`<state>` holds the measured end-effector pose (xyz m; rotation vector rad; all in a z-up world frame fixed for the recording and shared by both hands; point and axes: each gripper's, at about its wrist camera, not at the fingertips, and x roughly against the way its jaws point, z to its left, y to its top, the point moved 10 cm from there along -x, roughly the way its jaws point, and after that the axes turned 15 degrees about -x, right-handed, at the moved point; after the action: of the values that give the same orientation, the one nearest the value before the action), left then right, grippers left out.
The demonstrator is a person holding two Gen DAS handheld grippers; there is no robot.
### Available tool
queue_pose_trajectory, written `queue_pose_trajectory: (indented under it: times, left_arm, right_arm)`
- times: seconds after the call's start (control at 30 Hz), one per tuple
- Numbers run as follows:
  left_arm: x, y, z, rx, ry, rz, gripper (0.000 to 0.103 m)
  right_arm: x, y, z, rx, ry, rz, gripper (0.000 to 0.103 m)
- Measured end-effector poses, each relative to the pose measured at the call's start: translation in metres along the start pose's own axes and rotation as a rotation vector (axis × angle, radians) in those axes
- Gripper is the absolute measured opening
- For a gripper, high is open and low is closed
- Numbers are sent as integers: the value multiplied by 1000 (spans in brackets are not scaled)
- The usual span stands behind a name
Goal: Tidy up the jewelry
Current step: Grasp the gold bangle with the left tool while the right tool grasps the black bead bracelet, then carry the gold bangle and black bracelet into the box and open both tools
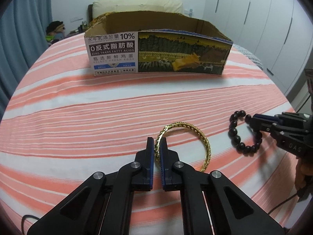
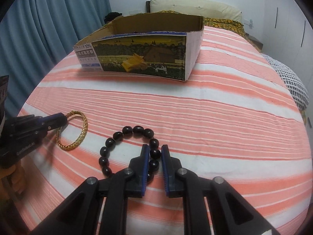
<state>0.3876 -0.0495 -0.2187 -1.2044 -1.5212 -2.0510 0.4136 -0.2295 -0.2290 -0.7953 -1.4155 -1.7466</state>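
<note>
A gold bangle (image 1: 205, 144) lies on the striped bed sheet, and my left gripper (image 1: 156, 140) is shut on its left rim. The right wrist view shows the same bangle (image 2: 83, 132) at the left gripper's (image 2: 63, 117) tip. To the right lies a bracelet of dark beads (image 1: 233, 132). My right gripper (image 2: 155, 147) hangs over this bead bracelet's (image 2: 127, 130) right side. Its jaws stand a narrow gap apart with beads showing in the gap, and the pads do not clearly press on them. An open cardboard box (image 1: 160, 54) stands farther back.
The pink-and-white striped sheet (image 2: 215, 117) covers the bed between the jewelry and the box (image 2: 137, 56). A cream pillow (image 1: 137, 5) lies behind the box. Blue curtains (image 2: 49, 19) hang on the left, and white wardrobe doors (image 1: 264, 19) stand on the right.
</note>
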Motion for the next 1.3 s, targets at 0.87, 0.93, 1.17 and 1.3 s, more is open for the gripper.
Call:
queue_pose_trajectory:
  times: [0.87, 0.93, 1.17, 1.3]
  left_arm:
    - [53, 33, 15, 17, 13, -103, 4]
    - [57, 37, 18, 12, 24, -109, 4]
    - [68, 47, 26, -7, 53, -116, 4]
    - [70, 54, 27, -23, 58, -119, 4]
  right_arm:
    - [75, 26, 35, 52, 42, -145, 12]
    - [81, 32, 40, 56, 48, -159, 12]
    - [93, 46, 49, 61, 71, -185, 12]
    - [100, 49, 53, 66, 82, -190, 12]
